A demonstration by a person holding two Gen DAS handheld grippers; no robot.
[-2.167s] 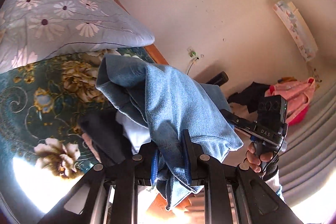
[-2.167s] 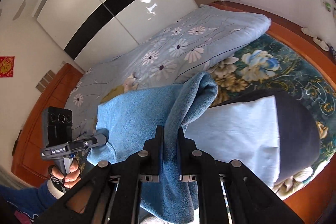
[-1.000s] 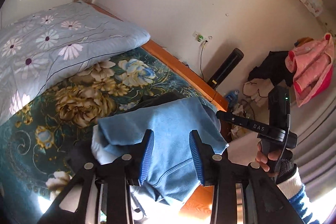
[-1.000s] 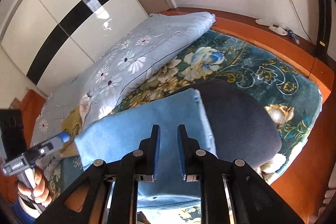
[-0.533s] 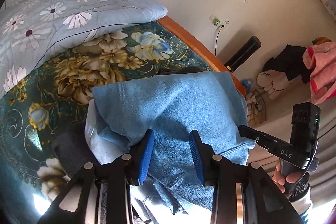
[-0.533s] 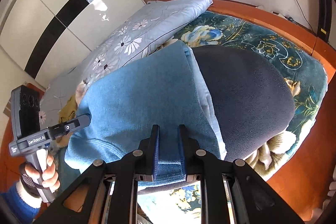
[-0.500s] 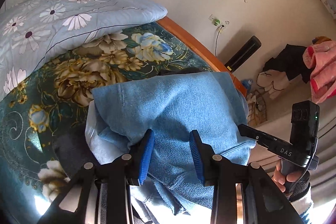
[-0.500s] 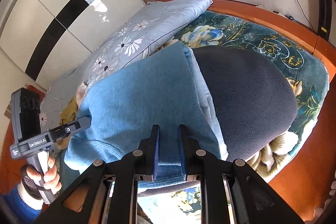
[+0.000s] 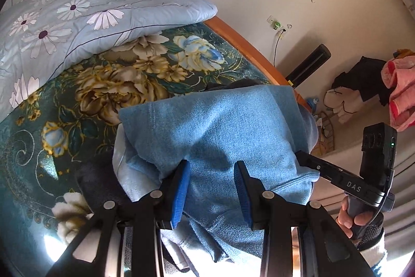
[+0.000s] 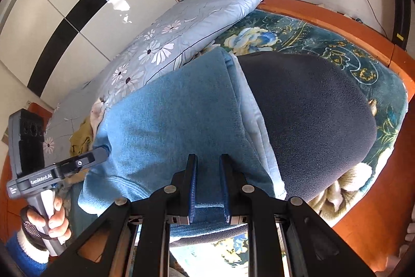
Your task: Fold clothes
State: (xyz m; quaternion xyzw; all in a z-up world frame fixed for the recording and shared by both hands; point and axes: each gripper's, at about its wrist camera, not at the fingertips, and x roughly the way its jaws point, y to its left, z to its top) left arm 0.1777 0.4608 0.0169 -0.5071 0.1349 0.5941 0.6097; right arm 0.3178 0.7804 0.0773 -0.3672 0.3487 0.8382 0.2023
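A folded blue fleece garment (image 9: pixel 220 126) lies on top of a pale blue garment (image 9: pixel 124 173) and a dark navy garment (image 10: pixel 311 121) on the bed; it also shows in the right wrist view (image 10: pixel 168 121). My left gripper (image 9: pixel 211 168) is open, its jaws hovering over the blue fleece and holding nothing. My right gripper (image 10: pixel 207 168) has its jaws a narrow gap apart over the near edge of the fleece, with nothing pinched. Each gripper shows in the other's view, the right one (image 9: pixel 303 156) and the left one (image 10: pixel 101 151) at the fleece's edges.
The bed has a teal floral blanket (image 9: pixel 77 95) and a pale blue daisy quilt (image 9: pixel 77 9) at its head. An orange wooden bed frame (image 10: pixel 337 20) runs along the far side. A white and black wardrobe (image 10: pixel 77 4) stands behind. Clothes (image 9: pixel 399 85) hang by the wall.
Both grippers let go of the blue fleece, which was lowered and now lies flat on the stack. The left jaws opened wide; both grippers have moved closer over the garment.
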